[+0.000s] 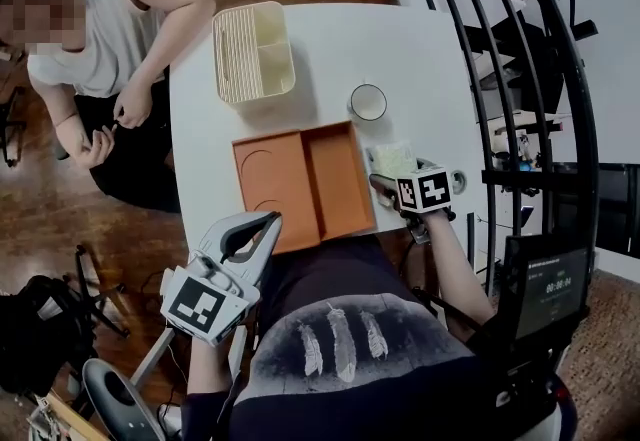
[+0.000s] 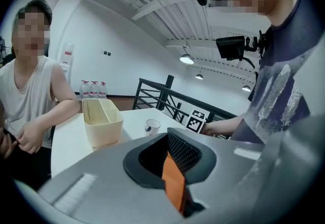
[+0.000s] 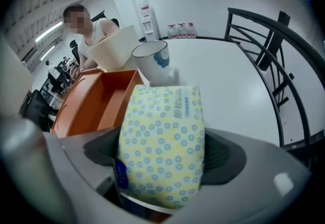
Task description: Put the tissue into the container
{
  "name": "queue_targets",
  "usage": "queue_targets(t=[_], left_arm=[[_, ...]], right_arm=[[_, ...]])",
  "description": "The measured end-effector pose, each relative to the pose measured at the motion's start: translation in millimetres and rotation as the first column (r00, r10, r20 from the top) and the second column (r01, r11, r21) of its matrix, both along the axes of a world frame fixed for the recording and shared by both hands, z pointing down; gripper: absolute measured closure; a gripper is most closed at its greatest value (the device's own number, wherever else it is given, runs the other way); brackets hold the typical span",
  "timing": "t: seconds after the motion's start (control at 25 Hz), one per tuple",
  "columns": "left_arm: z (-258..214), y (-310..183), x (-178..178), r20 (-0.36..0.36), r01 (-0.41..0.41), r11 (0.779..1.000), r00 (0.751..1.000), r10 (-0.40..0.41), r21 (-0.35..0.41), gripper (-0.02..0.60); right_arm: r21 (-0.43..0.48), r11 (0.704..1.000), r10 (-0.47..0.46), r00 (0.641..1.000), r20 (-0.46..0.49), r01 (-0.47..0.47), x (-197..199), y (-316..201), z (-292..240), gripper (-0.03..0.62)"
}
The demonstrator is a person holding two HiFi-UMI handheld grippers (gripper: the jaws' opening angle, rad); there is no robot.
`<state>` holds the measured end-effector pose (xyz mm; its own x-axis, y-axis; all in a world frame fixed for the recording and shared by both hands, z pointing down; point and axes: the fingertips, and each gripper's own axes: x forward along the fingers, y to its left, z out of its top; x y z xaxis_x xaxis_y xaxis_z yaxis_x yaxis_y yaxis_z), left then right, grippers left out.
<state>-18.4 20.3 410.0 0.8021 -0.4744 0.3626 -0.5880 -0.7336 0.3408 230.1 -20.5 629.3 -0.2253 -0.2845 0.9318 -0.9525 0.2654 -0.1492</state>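
R gripper (image 1: 390, 174) fingers wide but pressing both sides of tissue pack (image 3: 162, 141) at table (image 1: 420, 59) edge beside orange tray (image 1: 340, 179), prob. for lifting in; L gripper (image 1: 270, 220) closed, empty, parked clear.

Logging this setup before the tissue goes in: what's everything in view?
table: one, white, centre.
container: one, cream, two compartments, table's far side.
tray: one, orange, two compartments, near edge.
cup: one, white, beyond tray.
tissue pack: one, yellow with blue dots, right of tray.
seated person: one, pale sleeveless top, table's left.
railing: one, black, table's right.
water bottles: three, clear, far wall.
left gripper: one, grey, shut and empty, at table's near edge.
right gripper: one, grey, closed on tissue pack.
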Motion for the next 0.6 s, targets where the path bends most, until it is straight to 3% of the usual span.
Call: queue_targets(t=[0.2, 0.4, 0.6], left_arm=[[-3, -4, 0, -0.002, 0.010, 1.000, 1.000, -0.010, 0.011, 0.568], [-9, -4, -14, -0.017, 0.034, 0.999, 0.999, -0.033, 0.024, 0.568], [-8, -4, -10, -0.015, 0.027, 0.999, 1.000, -0.027, 0.026, 0.568]], right_arm=[[0.050, 0.999, 0.019, 1.000, 0.006, -0.019, 1, -6, -15, 0.115], [0.177, 0.984, -0.008, 0.999, 0.036, 0.001, -14, -18, -78, 0.115], [0.281, 0.960, -0.034, 0.991, 0.129, -0.003, -39, -33, -138, 0.115]])
